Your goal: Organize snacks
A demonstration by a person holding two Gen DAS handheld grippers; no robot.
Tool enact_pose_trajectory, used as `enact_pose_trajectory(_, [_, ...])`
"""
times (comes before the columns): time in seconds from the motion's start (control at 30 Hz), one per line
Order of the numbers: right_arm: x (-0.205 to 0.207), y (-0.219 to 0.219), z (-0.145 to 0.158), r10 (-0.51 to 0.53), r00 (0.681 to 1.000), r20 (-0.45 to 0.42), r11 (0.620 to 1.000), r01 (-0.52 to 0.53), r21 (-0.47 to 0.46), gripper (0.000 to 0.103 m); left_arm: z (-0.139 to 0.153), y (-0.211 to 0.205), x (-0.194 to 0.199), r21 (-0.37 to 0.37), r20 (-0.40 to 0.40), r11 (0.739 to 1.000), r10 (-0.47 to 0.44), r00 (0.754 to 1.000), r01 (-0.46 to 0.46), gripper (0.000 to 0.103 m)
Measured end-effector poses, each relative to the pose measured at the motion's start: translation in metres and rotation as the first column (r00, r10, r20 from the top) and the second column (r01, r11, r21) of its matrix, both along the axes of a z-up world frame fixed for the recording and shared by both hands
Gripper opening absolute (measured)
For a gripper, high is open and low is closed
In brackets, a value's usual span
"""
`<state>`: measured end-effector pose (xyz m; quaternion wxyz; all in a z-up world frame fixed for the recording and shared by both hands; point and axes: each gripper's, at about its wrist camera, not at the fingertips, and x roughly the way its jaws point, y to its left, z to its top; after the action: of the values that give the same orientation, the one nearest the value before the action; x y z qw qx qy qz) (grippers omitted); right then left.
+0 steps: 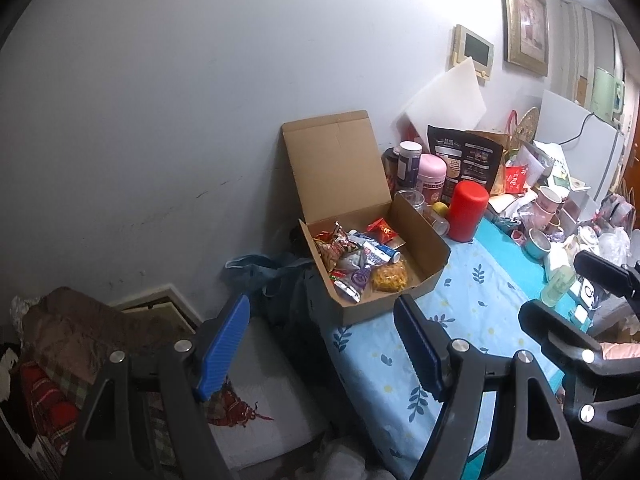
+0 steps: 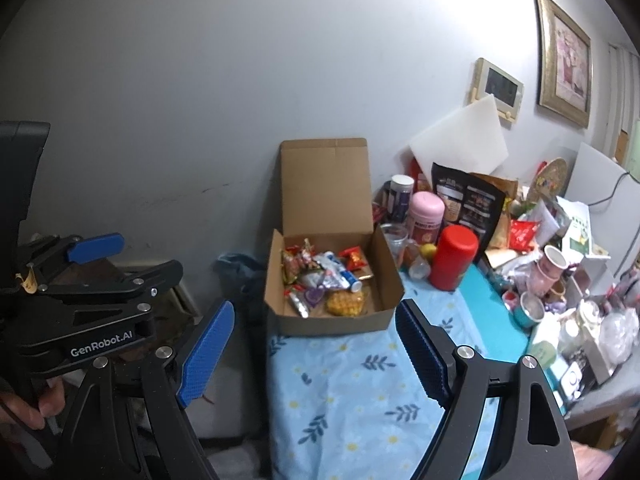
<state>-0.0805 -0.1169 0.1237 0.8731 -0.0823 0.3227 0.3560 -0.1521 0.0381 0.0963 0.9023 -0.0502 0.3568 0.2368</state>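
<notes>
From the left wrist, the left tongs (image 1: 326,344) gape wide and empty, short of the corrugated cardboard box (image 1: 424,240) that sits, lid upright, at the corner of the leaf-printed tabletop (image 1: 472,284). Inside lie crinkly foil snack packets (image 1: 352,256). The right tongs (image 1: 560,292) show at the edge; their opening cannot be told here.

From the right wrist, the right tongs (image 2: 316,354) stand open, empty. A light pinch on one packet's flat seam seems best

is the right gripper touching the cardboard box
Apart: the right wrist view shows bare tablecloth between the open right gripper and cardboard box.
</notes>
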Motion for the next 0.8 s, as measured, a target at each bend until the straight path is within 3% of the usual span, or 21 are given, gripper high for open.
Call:
enact_pose_trajectory(0.3, [-0.007, -0.001, -0.006, 0.017, 0.999, -0.039, 1.0, -0.017, -0.012, 0.084, 0.001, 0.002, -0.017, -0.009, 0.006, 0.999, 0.037, 0.999, -0.037, 0.075])
enact_pose_trajectory(0.8, [-0.012, 0.003, -0.007, 0.026, 0.997, -0.071, 0.999, -0.027, -0.019, 0.084, 0.003, 0.001, -0.024, -0.008, 0.007, 1.0, 0.006, 1.0, -0.006, 0.075])
